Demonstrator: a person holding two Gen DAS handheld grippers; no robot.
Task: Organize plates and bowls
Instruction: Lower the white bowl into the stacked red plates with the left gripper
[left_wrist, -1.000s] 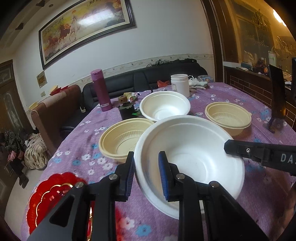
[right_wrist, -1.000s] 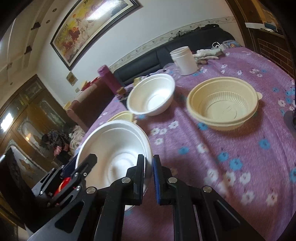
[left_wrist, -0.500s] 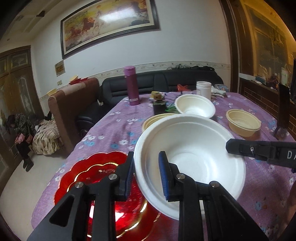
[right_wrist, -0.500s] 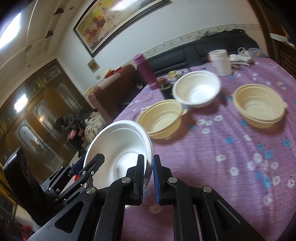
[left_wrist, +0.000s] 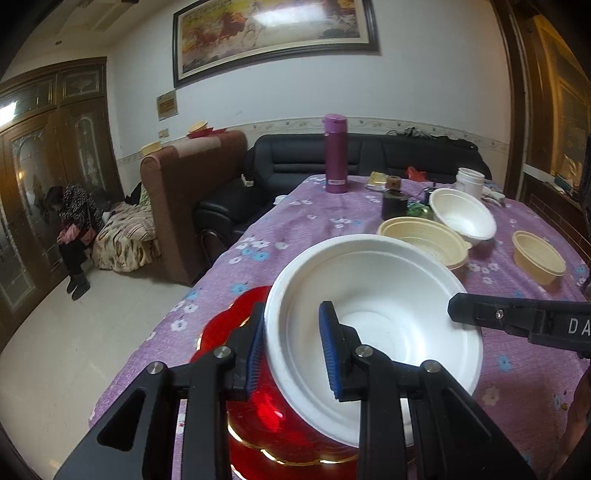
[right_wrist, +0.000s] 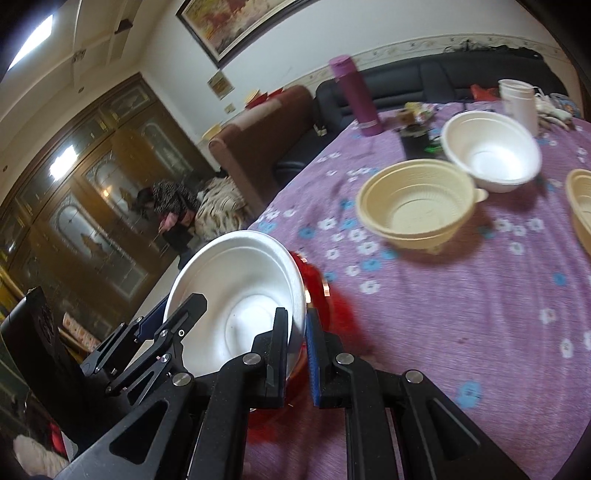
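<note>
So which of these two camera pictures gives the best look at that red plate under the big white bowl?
The left wrist view: the red plate is sharp there, with its scalloped, gold-edged rim showing beside and below the white bowl. In the right wrist view the red plate is only a blurred red sliver behind the bowl.

Near bowl sits over the plate at the table's near-left edge, left gripper astride its left rim, right gripper on the opposite rim. Behind it to the right: a bowl, then another bowl further back, and a smaller bowl off to the right. Flask and jar stand at the far edge, sofa behind the table, armchair to its left.
</note>
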